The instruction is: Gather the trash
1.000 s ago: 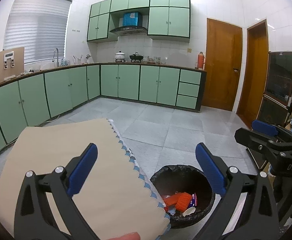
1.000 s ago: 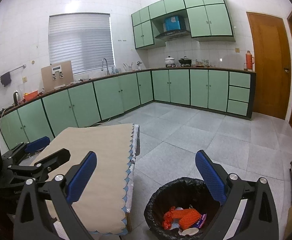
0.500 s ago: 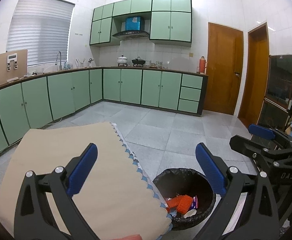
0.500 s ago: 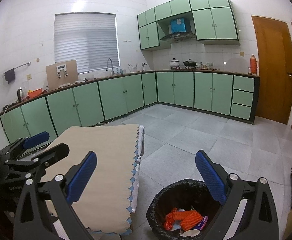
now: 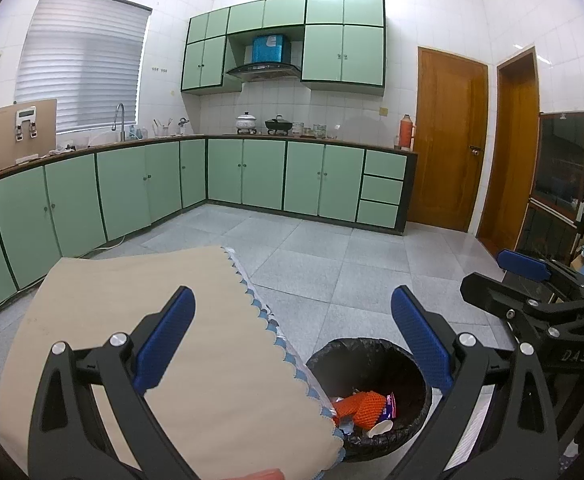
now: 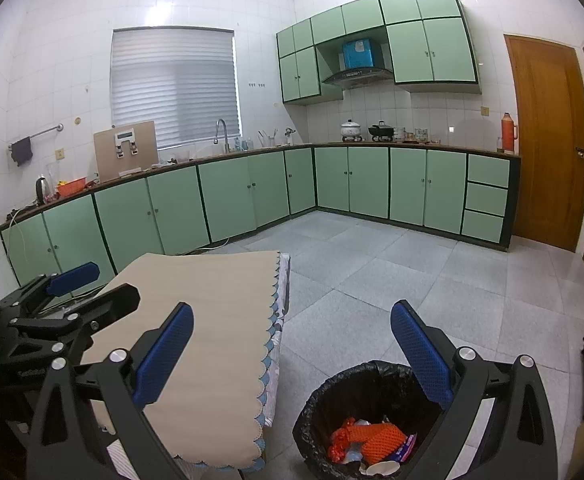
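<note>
Both claws gape wide, holding nothing: the left claw [image 5: 292, 344] and right claw [image 6: 292, 356] hover above the bench [image 6: 219, 320]. The bin [image 6: 372, 384], at 5 o'clock of it, holds orange trash [image 6: 376, 438].

Both tongs [image 5: 292, 328] [image 6: 292, 344] agape, empty

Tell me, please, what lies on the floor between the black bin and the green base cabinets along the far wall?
Nothing: in the right wrist view, only bare grey floor tiles stretch from the bin to the cabinets.
</note>
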Demonstrator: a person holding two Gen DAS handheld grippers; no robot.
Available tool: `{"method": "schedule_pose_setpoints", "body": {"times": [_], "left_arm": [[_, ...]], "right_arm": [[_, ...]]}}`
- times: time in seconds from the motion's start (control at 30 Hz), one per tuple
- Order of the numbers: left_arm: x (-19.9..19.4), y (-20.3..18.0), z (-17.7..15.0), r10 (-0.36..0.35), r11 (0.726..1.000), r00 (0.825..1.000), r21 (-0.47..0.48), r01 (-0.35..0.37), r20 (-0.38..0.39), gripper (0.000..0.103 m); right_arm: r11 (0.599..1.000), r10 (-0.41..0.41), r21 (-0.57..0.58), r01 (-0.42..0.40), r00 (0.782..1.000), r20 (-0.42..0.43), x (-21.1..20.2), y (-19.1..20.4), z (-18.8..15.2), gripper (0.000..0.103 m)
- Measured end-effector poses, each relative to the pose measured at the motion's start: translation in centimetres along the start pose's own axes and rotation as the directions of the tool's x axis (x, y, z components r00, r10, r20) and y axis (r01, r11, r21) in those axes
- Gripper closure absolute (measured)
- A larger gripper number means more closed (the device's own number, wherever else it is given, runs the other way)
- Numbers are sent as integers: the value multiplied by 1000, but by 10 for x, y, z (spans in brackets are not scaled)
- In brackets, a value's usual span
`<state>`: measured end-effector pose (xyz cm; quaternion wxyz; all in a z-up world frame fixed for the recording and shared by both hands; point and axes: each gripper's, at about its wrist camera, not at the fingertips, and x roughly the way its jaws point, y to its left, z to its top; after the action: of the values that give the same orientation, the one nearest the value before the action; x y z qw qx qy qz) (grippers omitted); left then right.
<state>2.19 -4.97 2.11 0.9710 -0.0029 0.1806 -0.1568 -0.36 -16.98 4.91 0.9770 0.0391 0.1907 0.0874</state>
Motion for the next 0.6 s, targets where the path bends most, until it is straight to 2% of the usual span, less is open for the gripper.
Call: {"method": "schedule_pose_setpoints", "body": {"times": [0.6], "left_arm": [[-2,3,0,2,1000,1000,2,-2,0,8]], "right_arm": [[1000,1,1,-1,1000,0,-1,1,-2,6]]}}
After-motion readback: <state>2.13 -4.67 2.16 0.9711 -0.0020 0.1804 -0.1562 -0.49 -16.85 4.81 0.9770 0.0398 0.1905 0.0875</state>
